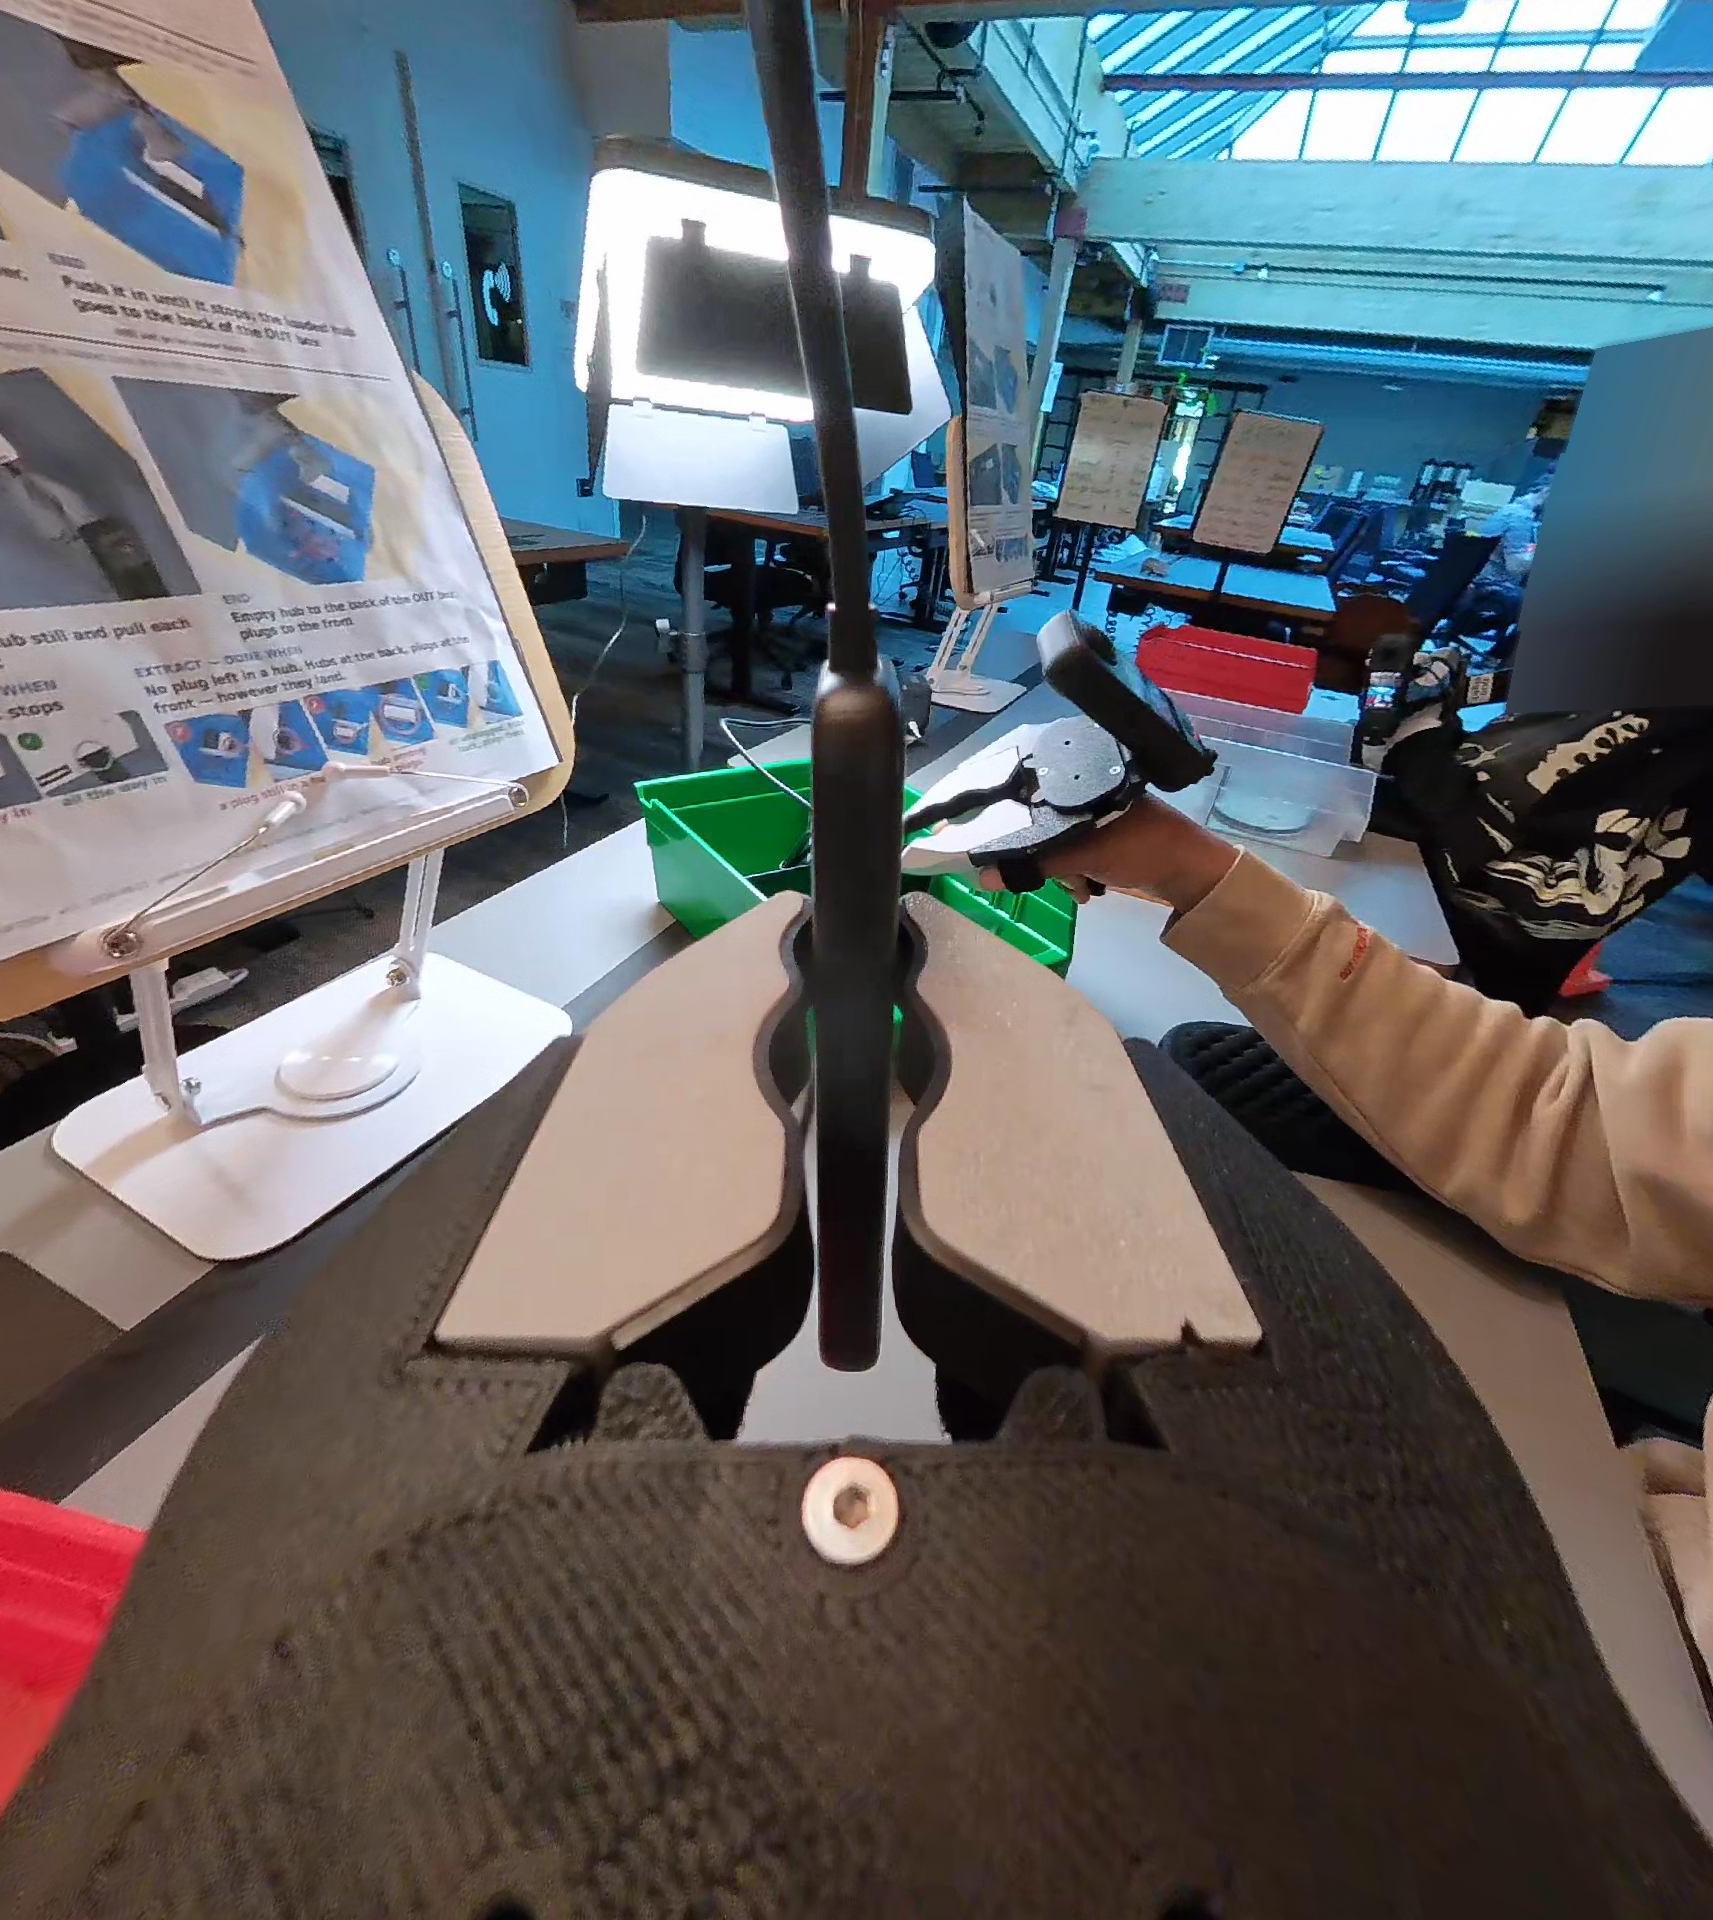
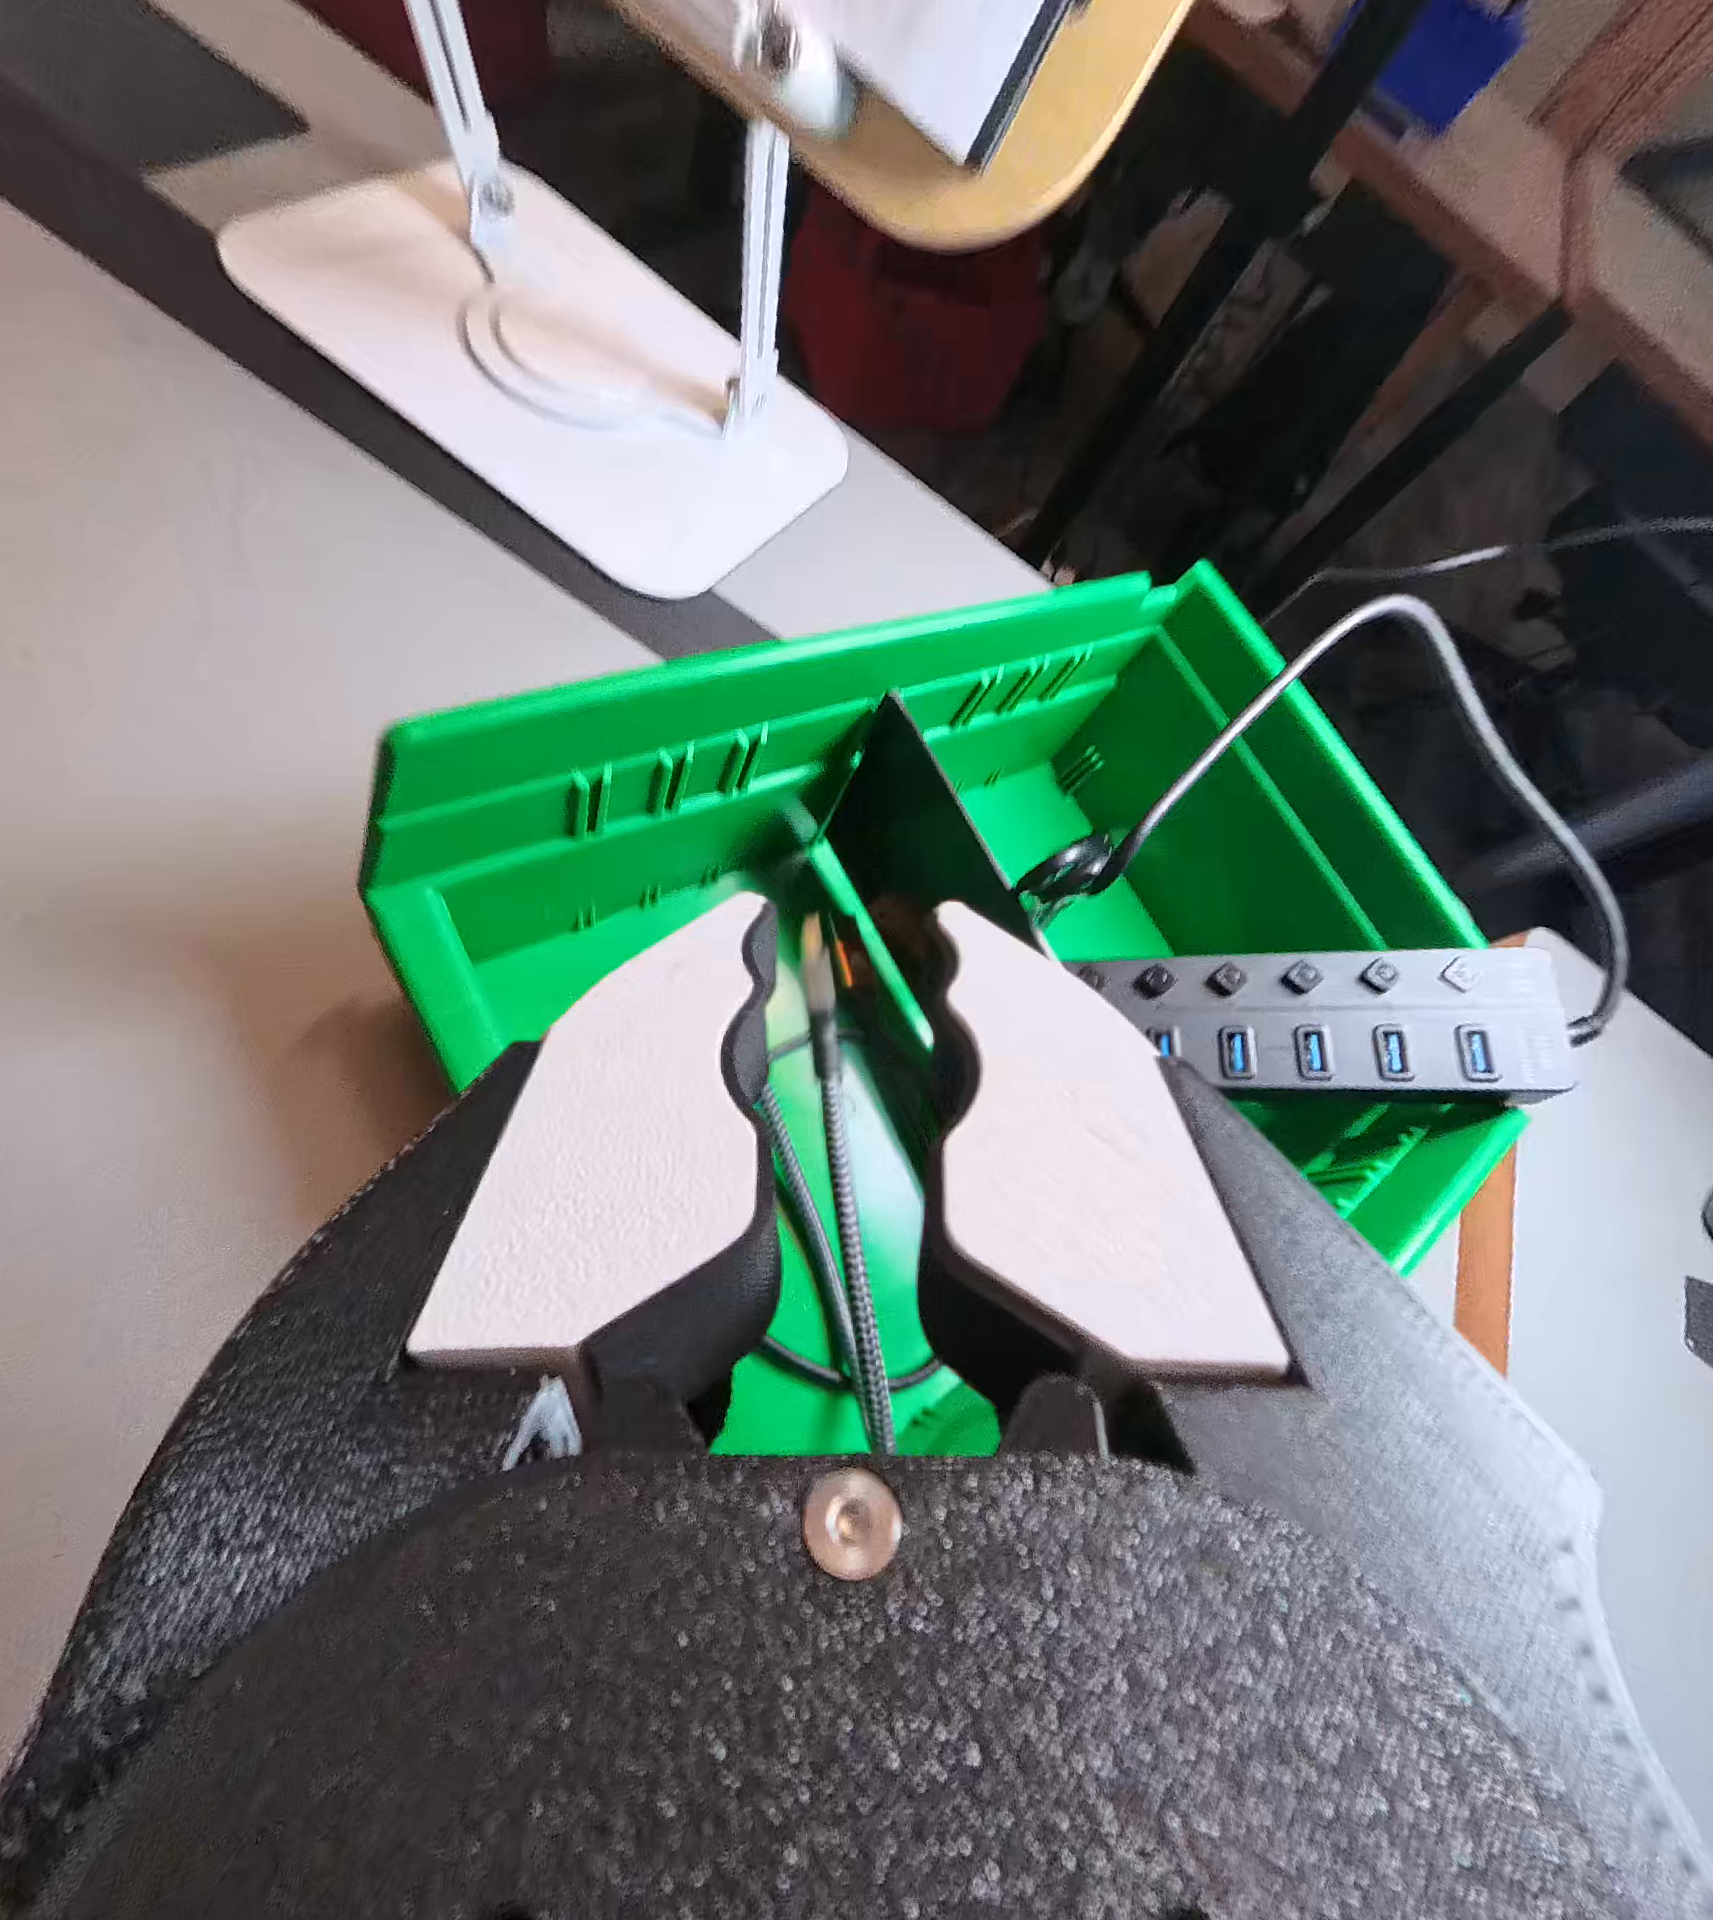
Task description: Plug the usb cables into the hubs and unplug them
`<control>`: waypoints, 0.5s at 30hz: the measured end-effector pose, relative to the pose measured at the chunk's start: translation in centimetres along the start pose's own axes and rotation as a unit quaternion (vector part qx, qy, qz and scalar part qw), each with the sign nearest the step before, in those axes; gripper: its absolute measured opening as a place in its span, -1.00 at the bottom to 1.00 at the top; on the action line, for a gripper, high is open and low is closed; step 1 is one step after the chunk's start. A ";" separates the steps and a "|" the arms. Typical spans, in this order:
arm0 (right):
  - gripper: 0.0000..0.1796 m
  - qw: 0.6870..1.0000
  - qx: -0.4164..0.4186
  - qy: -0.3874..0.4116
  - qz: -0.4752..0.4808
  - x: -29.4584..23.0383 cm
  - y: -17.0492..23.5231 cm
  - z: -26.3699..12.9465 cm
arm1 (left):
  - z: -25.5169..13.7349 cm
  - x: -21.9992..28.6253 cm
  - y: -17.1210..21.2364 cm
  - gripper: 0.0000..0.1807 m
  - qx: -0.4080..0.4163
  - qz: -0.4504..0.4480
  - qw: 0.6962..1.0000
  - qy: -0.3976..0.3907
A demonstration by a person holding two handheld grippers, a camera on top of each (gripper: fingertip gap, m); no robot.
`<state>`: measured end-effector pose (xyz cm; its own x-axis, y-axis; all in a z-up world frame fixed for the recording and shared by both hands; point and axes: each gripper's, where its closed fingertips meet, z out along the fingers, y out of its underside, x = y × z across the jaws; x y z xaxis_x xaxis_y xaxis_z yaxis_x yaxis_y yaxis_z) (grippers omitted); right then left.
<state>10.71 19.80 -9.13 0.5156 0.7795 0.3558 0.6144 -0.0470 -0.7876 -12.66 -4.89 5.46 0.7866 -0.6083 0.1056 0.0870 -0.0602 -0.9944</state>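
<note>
Right wrist view: braided cable [image 2: 857, 1195] in green bin [image 2: 561, 831]

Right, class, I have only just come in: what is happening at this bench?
A person works two hand-held claws. The left claw is shut on a black hub seen end on, its cable rising. The right claw hangs open over the green bin, above a braided cable lying inside. Another hub rests across the bin's rim, its ports unfilled.

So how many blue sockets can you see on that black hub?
5. They run in a row along the front face of the black hub, which rests on the green bin. The leftmost is half hidden behind the right hand-held gripper; more may be hidden there.
</note>
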 end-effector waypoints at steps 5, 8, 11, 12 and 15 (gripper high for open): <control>-0.58 0.992 0.126 -0.023 0.021 -1.3 -5.8 -3.6 | 0.7 0.9 0.2 -0.86 0.002 -0.011 1.000 0.024; -0.57 0.975 0.213 -0.066 -0.011 -4.6 -10.4 -7.3 | 1.3 1.4 0.6 -0.86 -0.003 -0.015 0.999 0.033; -0.57 0.953 0.267 -0.107 -0.095 -9.6 -13.4 -10.3 | 2.4 2.0 1.2 -0.87 -0.006 -0.027 0.999 0.046; -0.57 0.945 0.277 -0.124 -0.124 -11.5 -14.0 -11.0 | 2.8 2.3 1.5 -0.87 -0.007 -0.033 0.998 0.050; -0.58 0.925 0.281 -0.145 -0.209 -16.8 -14.7 -11.5 | 4.4 3.1 2.6 -0.86 -0.016 -0.054 0.996 0.062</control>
<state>-0.10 0.22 2.25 0.0709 0.7944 0.6032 0.2742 0.5659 -0.7775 -7.25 -3.47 3.21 0.6921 -0.6897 0.2129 0.1461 -0.1550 -0.9771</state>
